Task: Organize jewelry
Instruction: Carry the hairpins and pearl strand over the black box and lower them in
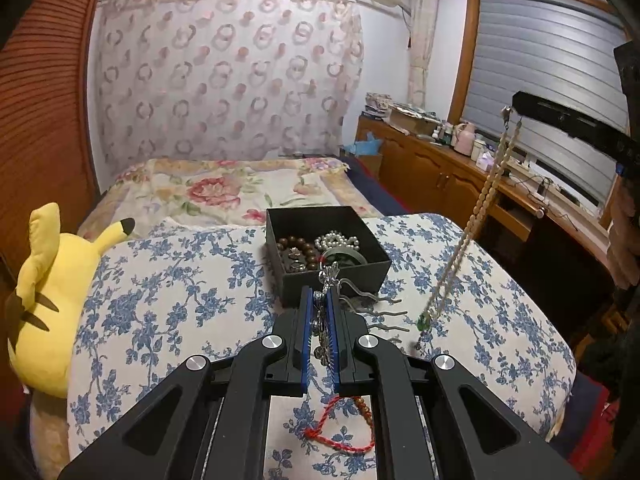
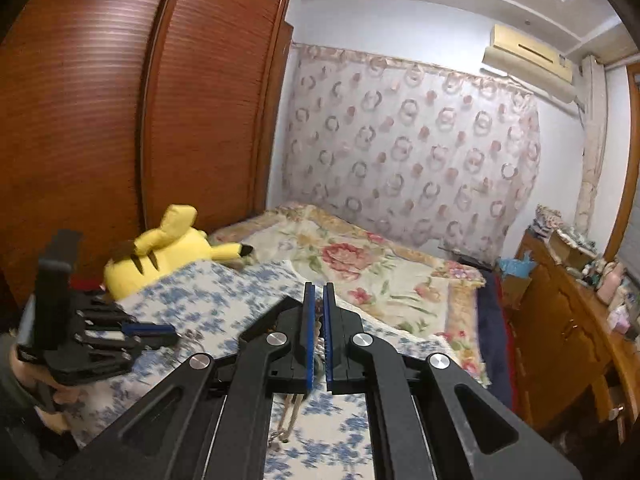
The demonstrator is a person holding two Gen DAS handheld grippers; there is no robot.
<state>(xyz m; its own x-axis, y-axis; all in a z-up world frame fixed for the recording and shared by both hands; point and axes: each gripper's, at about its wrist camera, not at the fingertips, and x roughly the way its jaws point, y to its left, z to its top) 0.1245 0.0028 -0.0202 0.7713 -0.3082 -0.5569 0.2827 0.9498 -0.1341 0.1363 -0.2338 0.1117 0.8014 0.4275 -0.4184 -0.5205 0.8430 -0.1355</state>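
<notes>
The black jewelry box (image 1: 328, 254) sits open on the blue-flowered quilt (image 1: 180, 300), at about twelve o'clock from the left gripper (image 1: 320, 300), a fair sign that it is the collecting place. Inside it lie a brown wooden bead bracelet (image 1: 298, 246) toward nine o'clock, a heap of white pearls (image 1: 336, 240) toward one o'clock, and a green bangle (image 1: 344, 258) at the near edge.

The left gripper is clamped shut on a silvery metal hair ornament (image 1: 326, 280), whose top pokes out past the blue pads just before the near wall of the box. Its wavy prongs (image 1: 372, 308) trail off toward three o'clock over the quilt. Held this close to the box, it looks ready to go in.

At two o'clock in the left wrist view, the right gripper (image 2: 316, 320) is raised high, closed on one end of a long pale bead necklace (image 1: 476, 216). The strand hangs nearly straight, with a small green pendant (image 1: 424, 322) just over the quilt. Lifting it high probably keeps the strand from dragging and tangling. In the right wrist view, beads show between the narrow jaws.

A red cord bracelet (image 1: 340, 432) lies on the quilt at six o'clock under the left gripper, not yet stored. A yellow plush toy (image 1: 52, 300) rests at nine o'clock.
</notes>
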